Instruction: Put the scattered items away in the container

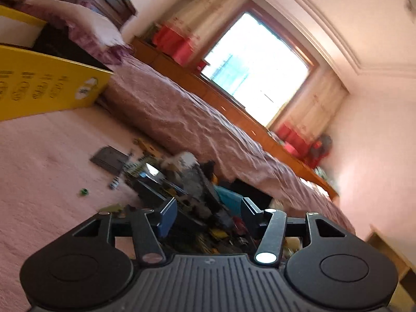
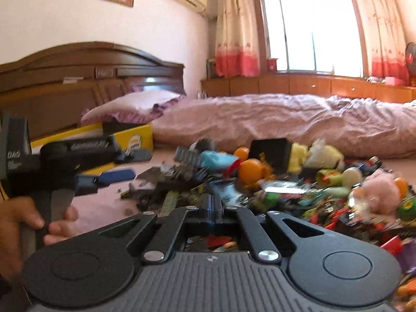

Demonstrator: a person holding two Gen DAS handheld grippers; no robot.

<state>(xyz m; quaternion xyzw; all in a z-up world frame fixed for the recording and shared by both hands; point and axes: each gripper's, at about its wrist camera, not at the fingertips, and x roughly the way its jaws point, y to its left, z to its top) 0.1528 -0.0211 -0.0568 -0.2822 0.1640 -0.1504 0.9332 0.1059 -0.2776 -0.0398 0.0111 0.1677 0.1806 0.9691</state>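
Scattered items (image 1: 182, 195) are lying in one blurred heap on the pink bedspread (image 1: 46, 156) in the left wrist view, too smeared to count, with one flat dark card (image 1: 110, 158) and one small green piece (image 1: 83, 192) sitting apart from it. One yellow box (image 1: 46, 88), the container, is standing beyond them near the pillow (image 1: 85, 26). Left gripper (image 1: 208, 212) is hovering over the heap with its jaws spread wide and nothing between them. In the right wrist view the same pile (image 2: 286, 182) is spreading across the bed, and three orange balls are showing in it, the largest (image 2: 251, 170) near the middle, beside one black cube (image 2: 270, 153) and one pink plush (image 2: 379, 189). Right gripper (image 2: 213, 209) is sitting with its pads pressed together, gripping nothing visible. To its left, a hand (image 2: 23, 221) is holding the other gripper's handle, and the yellow box (image 2: 134, 136) is resting behind it.
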